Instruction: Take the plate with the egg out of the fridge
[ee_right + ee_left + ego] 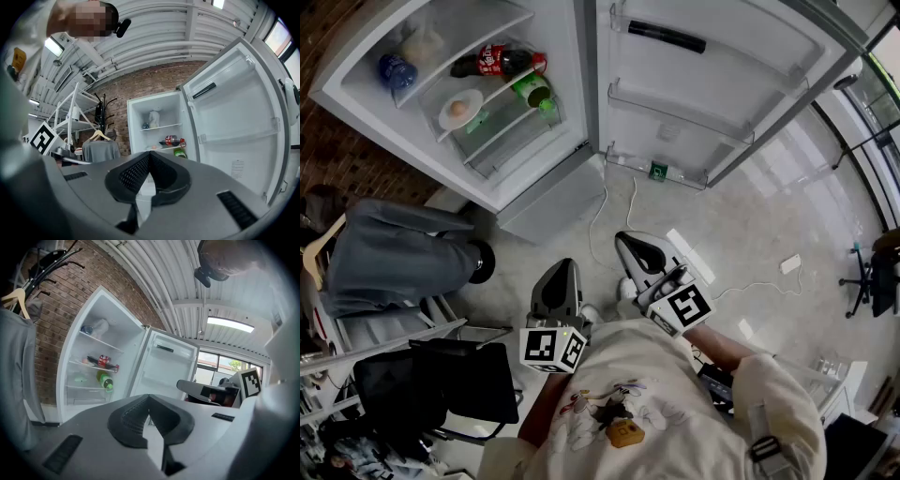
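Hard gloss all round, matt grey on my tools.
I read the fridge [567, 66] as smooth, glossy white plastic, and the plate [474, 101] inside as shiny white too. The floor [769, 187] is pale, polished and reflective, while the brick wall [56, 301] is rough and matt. The left gripper [558, 274] and right gripper [630, 246] have matt grey plastic shells with black ribbed pads [129, 416] that look rubbery. A grey cloth jacket [394, 258] hangs on a pale wooden hanger [16, 298], and the ceiling [154, 42] is ribbed sheet metal.

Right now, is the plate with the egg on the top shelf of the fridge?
No, the plate with the egg lies on the shelf below it, beside the cola bottle.
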The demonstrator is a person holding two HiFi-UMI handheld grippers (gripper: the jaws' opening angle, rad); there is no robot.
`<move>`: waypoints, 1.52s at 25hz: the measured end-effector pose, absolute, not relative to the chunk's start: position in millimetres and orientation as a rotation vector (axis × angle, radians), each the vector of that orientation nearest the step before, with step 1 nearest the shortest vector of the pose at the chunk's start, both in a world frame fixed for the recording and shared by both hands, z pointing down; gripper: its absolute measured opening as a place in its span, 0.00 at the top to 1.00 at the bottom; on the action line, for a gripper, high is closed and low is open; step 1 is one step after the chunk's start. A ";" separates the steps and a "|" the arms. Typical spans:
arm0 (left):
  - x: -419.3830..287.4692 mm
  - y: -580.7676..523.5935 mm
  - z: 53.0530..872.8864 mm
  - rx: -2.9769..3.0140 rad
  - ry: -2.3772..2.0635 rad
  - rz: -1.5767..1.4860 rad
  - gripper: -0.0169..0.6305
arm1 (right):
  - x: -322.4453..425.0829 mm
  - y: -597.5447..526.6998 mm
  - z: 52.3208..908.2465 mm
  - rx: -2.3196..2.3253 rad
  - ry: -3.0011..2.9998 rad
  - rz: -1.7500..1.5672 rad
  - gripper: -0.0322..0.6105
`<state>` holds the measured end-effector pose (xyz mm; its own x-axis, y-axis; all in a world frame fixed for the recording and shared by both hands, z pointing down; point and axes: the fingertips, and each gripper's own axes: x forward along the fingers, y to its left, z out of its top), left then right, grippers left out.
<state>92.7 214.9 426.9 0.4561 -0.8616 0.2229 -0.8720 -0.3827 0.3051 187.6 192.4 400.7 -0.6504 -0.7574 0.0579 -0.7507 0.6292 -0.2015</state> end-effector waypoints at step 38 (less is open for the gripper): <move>141.6 161.3 447.4 2.267 -1.587 0.033 0.96 | 222.9 155.7 435.9 -1.085 2.817 -0.438 0.94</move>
